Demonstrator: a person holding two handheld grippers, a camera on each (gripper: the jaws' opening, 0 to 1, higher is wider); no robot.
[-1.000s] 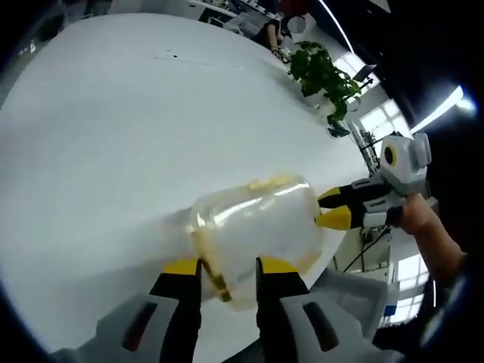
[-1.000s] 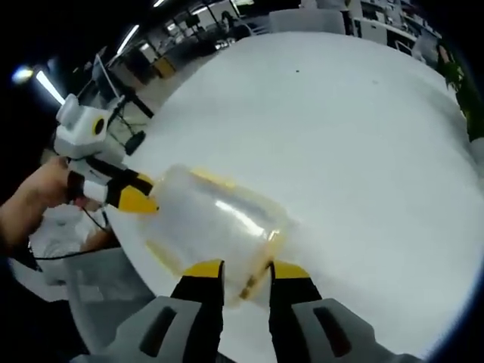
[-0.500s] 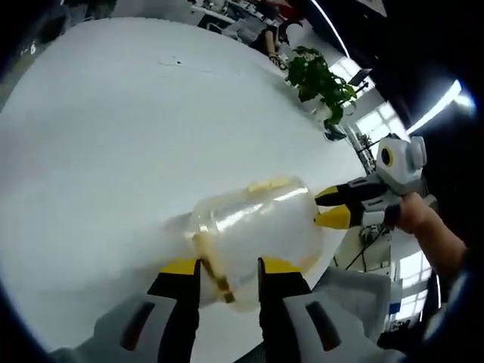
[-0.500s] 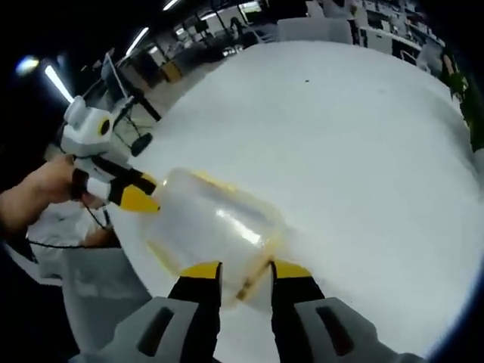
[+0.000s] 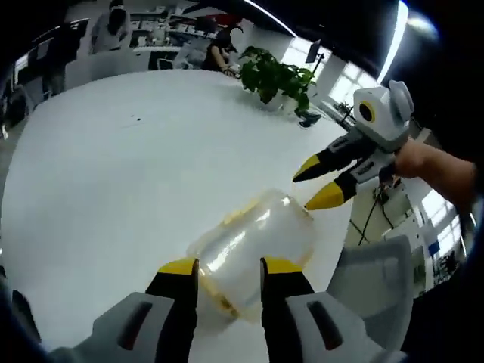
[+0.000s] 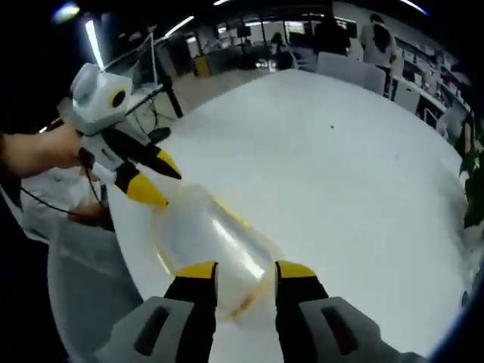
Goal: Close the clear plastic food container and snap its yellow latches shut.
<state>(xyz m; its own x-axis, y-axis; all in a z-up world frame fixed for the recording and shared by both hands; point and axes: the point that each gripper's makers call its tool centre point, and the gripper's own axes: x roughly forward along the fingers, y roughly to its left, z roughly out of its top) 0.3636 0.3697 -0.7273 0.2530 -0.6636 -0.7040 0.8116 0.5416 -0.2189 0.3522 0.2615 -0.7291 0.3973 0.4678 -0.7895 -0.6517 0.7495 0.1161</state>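
The clear plastic container (image 5: 253, 242) with yellow trim lies on its side on the white table (image 5: 113, 166), near the edge. My left gripper (image 5: 229, 266) is open, its yellow tips framing the container's near end. In the left gripper view my right gripper (image 5: 310, 189) comes in from the right, open, its tips just above the container's far end. In the right gripper view the same container (image 6: 212, 238) lies between the open jaws of my right gripper (image 6: 246, 271). There my left gripper (image 6: 159, 183), held by a hand, hangs open at the other end.
A potted plant (image 5: 276, 76) stands at the table's far edge. A grey chair (image 5: 370, 265) sits just off the table beside the container, and shows in the right gripper view as the grey chair (image 6: 83, 265). People and desks are in the background.
Both views have risen and tilted up, so the container looks smaller. Each gripper's tips have drawn back from the container's ends and stand slightly wider apart.
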